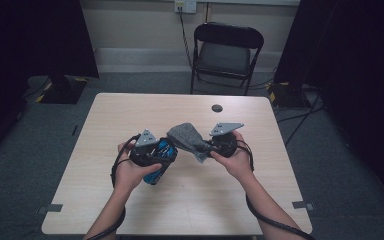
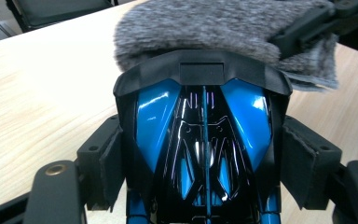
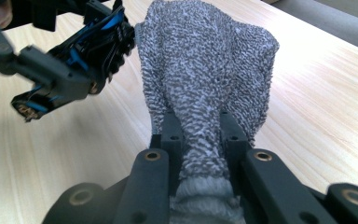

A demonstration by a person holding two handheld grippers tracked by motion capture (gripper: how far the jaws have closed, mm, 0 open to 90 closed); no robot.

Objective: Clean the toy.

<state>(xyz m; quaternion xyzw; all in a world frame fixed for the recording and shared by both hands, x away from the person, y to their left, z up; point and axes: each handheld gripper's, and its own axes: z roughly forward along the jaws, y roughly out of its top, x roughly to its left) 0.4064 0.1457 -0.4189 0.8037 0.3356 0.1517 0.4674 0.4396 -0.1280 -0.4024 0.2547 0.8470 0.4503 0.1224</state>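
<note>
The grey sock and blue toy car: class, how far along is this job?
Done: both things are off the table, the left gripper clamped on the blue toy car, the right gripper shut on the grey sock. In hand: the sock's end lies against the car's front. Left, probably: pulling the sock over the car, still bare.

The right gripper pinches a grey knitted cloth, which rises toward twelve o'clock above the wooden table. At ten o'clock the left gripper holds a blue-and-black object touching the cloth's edge.
</note>
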